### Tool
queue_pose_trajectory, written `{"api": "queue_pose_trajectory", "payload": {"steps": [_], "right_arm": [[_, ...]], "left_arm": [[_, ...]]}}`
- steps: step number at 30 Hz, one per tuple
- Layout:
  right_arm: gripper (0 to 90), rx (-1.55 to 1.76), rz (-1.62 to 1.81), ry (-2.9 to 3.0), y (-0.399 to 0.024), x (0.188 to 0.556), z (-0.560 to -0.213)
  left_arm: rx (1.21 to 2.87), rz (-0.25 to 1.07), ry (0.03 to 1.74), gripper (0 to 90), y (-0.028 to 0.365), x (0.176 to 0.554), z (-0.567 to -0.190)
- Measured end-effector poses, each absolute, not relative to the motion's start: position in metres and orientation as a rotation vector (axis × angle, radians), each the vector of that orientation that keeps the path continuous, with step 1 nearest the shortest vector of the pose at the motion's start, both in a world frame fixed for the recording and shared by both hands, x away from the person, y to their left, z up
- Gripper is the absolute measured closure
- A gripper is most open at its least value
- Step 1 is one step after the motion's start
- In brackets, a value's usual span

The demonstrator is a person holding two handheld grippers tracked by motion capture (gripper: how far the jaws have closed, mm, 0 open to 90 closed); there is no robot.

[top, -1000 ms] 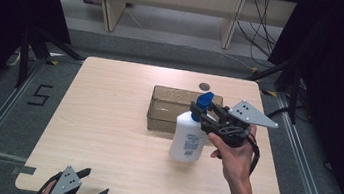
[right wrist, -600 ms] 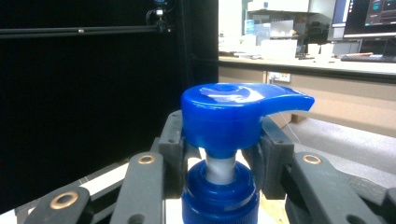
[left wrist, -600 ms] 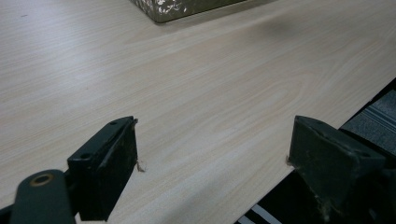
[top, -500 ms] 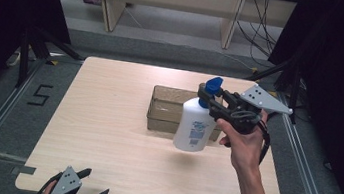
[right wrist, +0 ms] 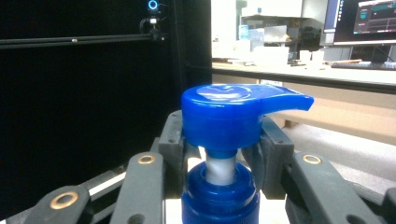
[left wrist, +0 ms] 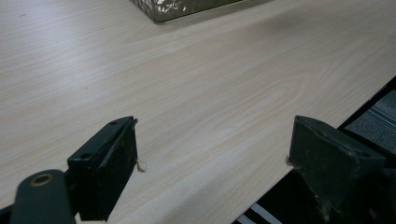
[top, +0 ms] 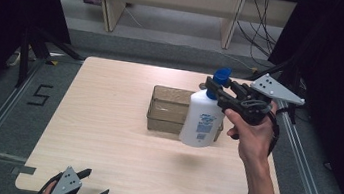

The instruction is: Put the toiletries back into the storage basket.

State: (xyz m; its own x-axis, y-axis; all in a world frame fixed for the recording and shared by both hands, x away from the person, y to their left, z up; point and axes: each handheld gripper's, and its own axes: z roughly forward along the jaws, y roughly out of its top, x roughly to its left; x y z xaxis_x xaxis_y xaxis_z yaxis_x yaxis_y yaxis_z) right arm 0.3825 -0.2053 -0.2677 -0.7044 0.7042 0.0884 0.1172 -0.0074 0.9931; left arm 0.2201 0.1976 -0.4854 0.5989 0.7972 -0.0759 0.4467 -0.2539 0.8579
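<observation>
The right tool [top: 217, 94], held in a person's hand [top: 251, 132], grips a white pump bottle [top: 201, 118] by its neck, just under the blue pump head [right wrist: 233, 112], jaws closed on either side. The bottle hangs upright in the air, clear of the worktop [top: 104, 133], in front of the right part of a translucent brown rectangular container [top: 168, 109] that sits near the middle of the worktop. Its shadow falls on the wood below. The left tool [top: 80, 188] rests at the near edge of the worktop, well apart from the bottle, its jaws standing wide with nothing between them.
</observation>
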Motion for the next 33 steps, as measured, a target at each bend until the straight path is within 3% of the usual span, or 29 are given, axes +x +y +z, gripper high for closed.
{"api": "queue_pose_trajectory", "payload": {"steps": [33], "right_arm": [[61.8, 0.964, 1.666, 1.785, -0.222, 0.438, -0.264]], "left_arm": [[1.902, 0.462, 0.993, 14.9, 0.196, 0.22, -0.487]]}}
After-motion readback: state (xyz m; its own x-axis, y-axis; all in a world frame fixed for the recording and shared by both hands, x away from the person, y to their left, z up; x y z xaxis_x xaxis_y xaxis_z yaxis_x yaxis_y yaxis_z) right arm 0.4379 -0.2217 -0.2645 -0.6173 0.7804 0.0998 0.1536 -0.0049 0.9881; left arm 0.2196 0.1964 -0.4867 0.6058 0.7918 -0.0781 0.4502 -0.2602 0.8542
